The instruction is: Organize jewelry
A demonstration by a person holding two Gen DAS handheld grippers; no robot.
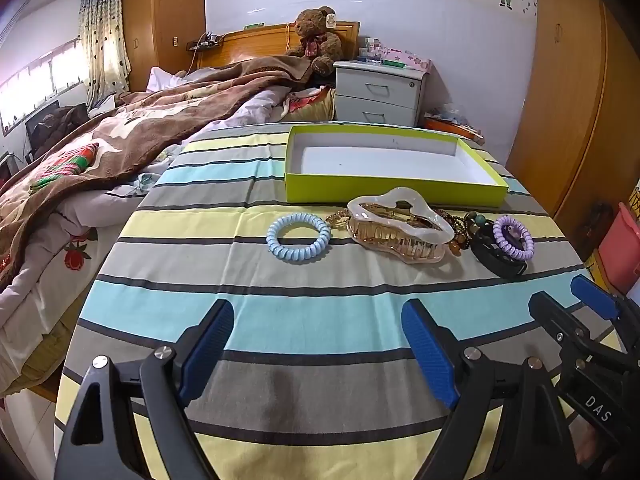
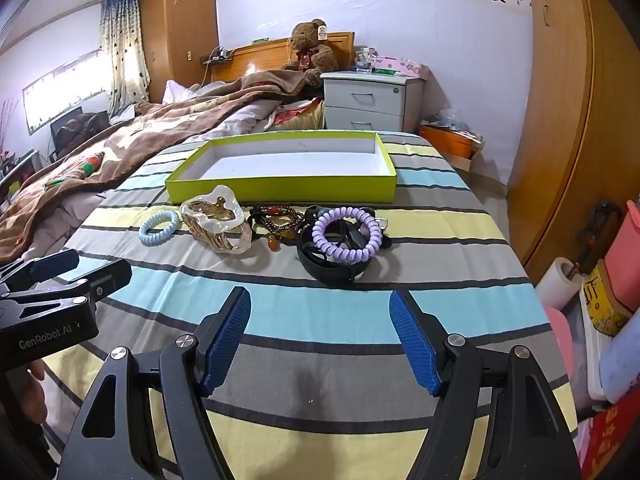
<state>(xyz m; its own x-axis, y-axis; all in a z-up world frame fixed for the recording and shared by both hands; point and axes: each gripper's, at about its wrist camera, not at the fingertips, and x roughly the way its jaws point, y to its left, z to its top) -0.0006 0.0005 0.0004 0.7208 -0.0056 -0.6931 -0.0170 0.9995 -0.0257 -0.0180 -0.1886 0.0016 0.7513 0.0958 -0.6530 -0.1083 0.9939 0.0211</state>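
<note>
Left wrist view: the left gripper (image 1: 318, 344) hangs over a striped cloth (image 1: 280, 320) with its jaws spread wide and nothing between them. The right gripper (image 1: 572, 304) shows at 3 o'clock of this view, also wide and bare.

Jewelry lies in a row across the cloth at 12 o'clock from both grippers. From 9 toward 3 o'clock come a blue coil tie (image 1: 298, 237), a clear hair claw (image 1: 400, 226) touching a gold chain (image 1: 338, 218), a beaded bracelet (image 1: 460, 232), a black band (image 1: 498, 258) and a purple coil tie (image 1: 513, 238) resting on that band.

A green tray (image 1: 394, 190) with a white floor sits just past the row, at 12 o'clock.

Right wrist view puts the purple coil tie (image 2: 347, 234) and black band (image 2: 332, 266) nearest its own fingers, the claw (image 2: 216, 224) at 11 o'clock, and the left gripper (image 2: 88, 266) at 9 o'clock.
</note>
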